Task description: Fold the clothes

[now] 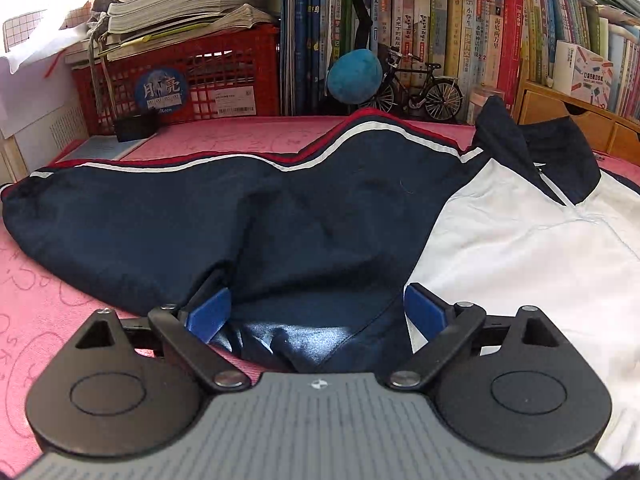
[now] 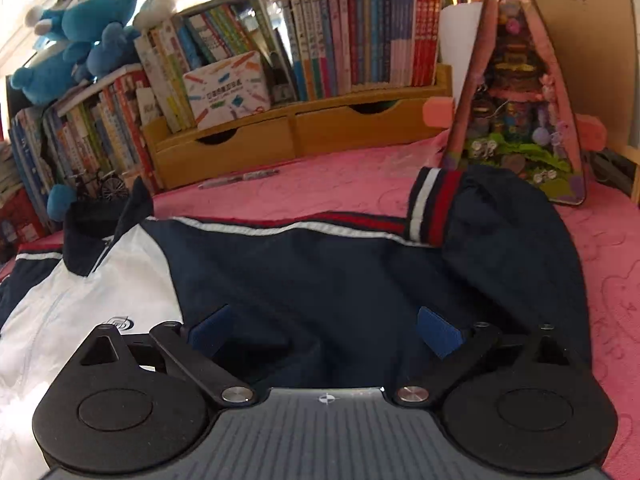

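A navy and white jacket (image 1: 280,220) with red and white stripes lies spread on the pink table cover (image 1: 48,300). In the left wrist view my left gripper (image 1: 318,312) is open, its blue pads (image 1: 210,312) standing wide over the navy fabric near the left armpit, where a fold of cloth bulges between them without being pinched. In the right wrist view the jacket (image 2: 320,280) shows its right sleeve folded back, striped cuff (image 2: 434,208) on top. My right gripper (image 2: 324,332) is open just above the navy cloth, nothing gripped between its pads (image 2: 438,334).
Along the back stand a red crate (image 1: 180,76) with papers, rows of books (image 1: 460,40), a blue plush ball (image 1: 354,76), a model bicycle (image 1: 420,88), a wooden drawer shelf (image 2: 300,132), a triangular diorama (image 2: 520,100) and a pen (image 2: 240,178). Blue plush toys (image 2: 80,32) sit on books.
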Action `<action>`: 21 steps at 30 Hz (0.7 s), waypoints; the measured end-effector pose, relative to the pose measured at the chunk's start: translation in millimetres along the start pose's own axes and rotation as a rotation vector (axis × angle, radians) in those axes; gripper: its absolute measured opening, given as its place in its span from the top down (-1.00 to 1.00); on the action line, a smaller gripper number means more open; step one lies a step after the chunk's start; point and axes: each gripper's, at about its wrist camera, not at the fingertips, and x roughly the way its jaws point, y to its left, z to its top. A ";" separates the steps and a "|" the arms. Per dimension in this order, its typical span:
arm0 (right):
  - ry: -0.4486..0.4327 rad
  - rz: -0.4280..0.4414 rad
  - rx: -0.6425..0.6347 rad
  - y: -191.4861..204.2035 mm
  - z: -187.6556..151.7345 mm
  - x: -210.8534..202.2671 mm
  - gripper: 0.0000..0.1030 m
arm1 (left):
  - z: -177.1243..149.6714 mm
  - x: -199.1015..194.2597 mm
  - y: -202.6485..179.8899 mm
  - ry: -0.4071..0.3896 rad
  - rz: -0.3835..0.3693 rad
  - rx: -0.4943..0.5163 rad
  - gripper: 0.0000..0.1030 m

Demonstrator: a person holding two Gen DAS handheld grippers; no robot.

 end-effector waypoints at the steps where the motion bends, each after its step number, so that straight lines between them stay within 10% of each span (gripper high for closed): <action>1: -0.031 -0.027 -0.005 -7.6 3.1 -3.2 -0.96 | 0.6 0.4 -2.3 -0.003 0.013 0.011 -0.92; 4: -0.008 -0.093 -0.104 -9.3 12.4 13.7 -0.94 | 1.1 2.9 0.9 0.002 0.008 -0.002 -0.94; 7: 0.114 0.124 -0.005 -19.2 18.3 46.1 -0.63 | 1.8 4.3 2.2 0.007 0.003 -0.012 -0.95; 9: 0.147 0.121 0.061 -32.6 25.3 63.6 -0.54 | 2.0 4.3 0.8 0.005 0.012 -0.005 -0.97; 15: 0.018 -0.612 0.022 -93.9 63.7 53.8 -0.41 | 2.5 5.2 0.9 0.007 0.016 -0.009 -1.00; 18: -0.106 -0.655 0.083 -112.5 70.5 21.7 -0.90 | 2.7 5.7 1.6 0.009 0.015 -0.014 -1.00; 21: -0.113 -0.661 0.119 -112.7 65.9 6.3 -0.93 | 3.1 6.0 1.7 0.010 0.015 -0.017 -1.00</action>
